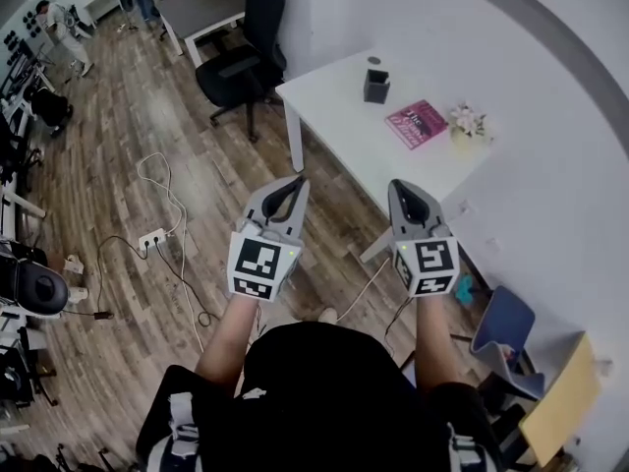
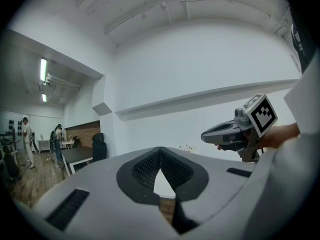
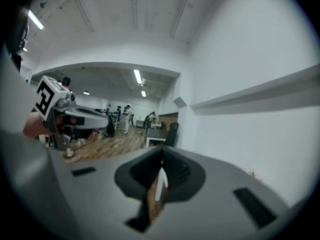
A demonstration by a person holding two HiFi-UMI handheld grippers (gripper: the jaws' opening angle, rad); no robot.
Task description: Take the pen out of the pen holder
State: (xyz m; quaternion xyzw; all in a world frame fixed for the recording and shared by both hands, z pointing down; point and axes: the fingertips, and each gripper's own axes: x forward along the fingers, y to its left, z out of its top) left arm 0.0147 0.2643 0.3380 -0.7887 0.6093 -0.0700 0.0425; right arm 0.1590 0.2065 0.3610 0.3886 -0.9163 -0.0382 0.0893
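A dark pen holder (image 1: 375, 86) stands on the white table (image 1: 334, 116) far ahead, near its back edge. Something small and dark pokes from its top, too small to tell as a pen. My left gripper (image 1: 297, 181) and right gripper (image 1: 401, 185) are held level side by side over the wooden floor, well short of the table. Both are shut with nothing between the jaws. In the left gripper view the left gripper (image 2: 160, 151) has its tips meeting, and the right gripper (image 2: 209, 134) shows at the side. In the right gripper view the right gripper (image 3: 161, 153) is closed too.
A pink book (image 1: 417, 123) and a small flower pot (image 1: 469, 126) lie on the table right of the holder. A black office chair (image 1: 241, 62) stands at the table's left end. Cables and a power strip (image 1: 152, 239) trail on the floor. A blue chair (image 1: 501, 327) is lower right.
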